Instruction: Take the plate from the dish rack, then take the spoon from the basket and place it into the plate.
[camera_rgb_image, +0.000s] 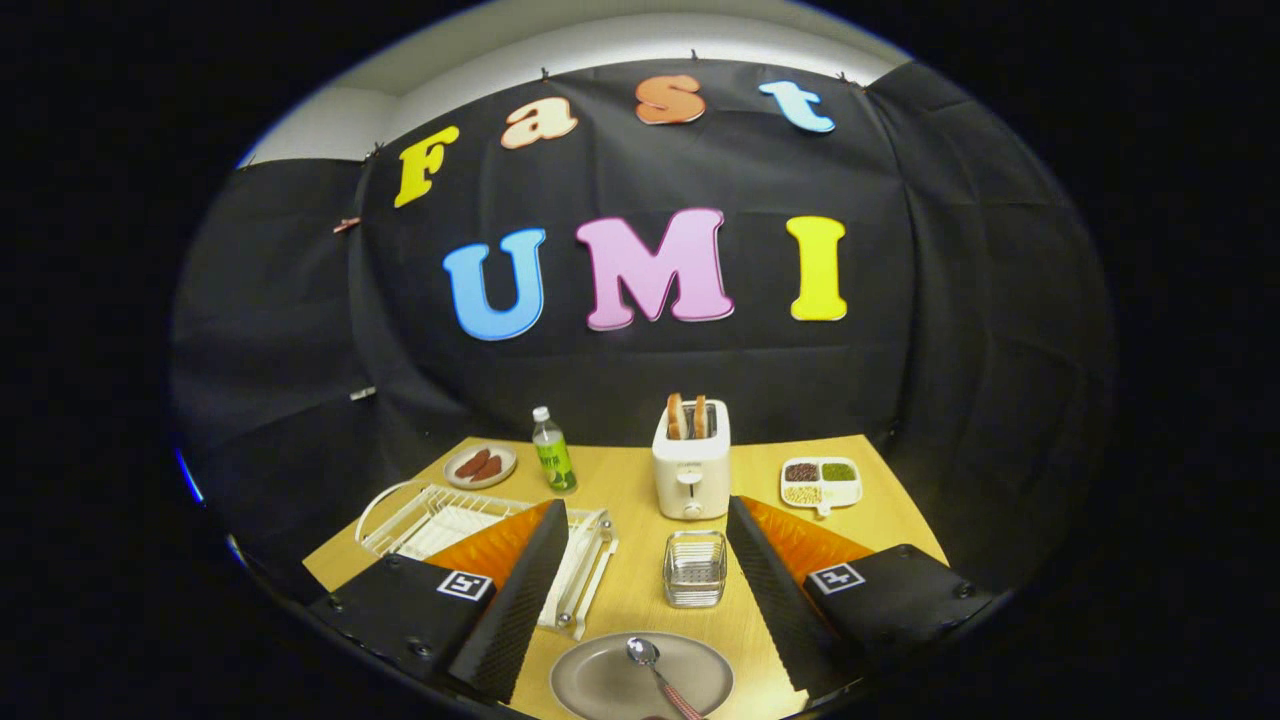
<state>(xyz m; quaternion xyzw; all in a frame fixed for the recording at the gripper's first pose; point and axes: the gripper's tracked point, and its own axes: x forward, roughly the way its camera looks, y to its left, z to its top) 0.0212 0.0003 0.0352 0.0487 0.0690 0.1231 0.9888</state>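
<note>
Spoon (660, 678) handle's end and plate (610, 685) near rim cut off

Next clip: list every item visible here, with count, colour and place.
Round grey plate: one, grey, on the table between the fingers.
Metal spoon with red handle: one, lying in the plate.
Clear wire basket: one, beyond the plate.
White wire dish rack: one, partly behind one finger.
White toaster with toast: one, beyond the basket.
Green-labelled clear bottle: one, beside the toaster.
Small plate of reddish food: one, beyond the rack.
White divided tray of grains: one, on the toaster's other side.
Wooden table: one, light yellow.
Gripper: one, fingers wide apart, holding nothing.
</note>
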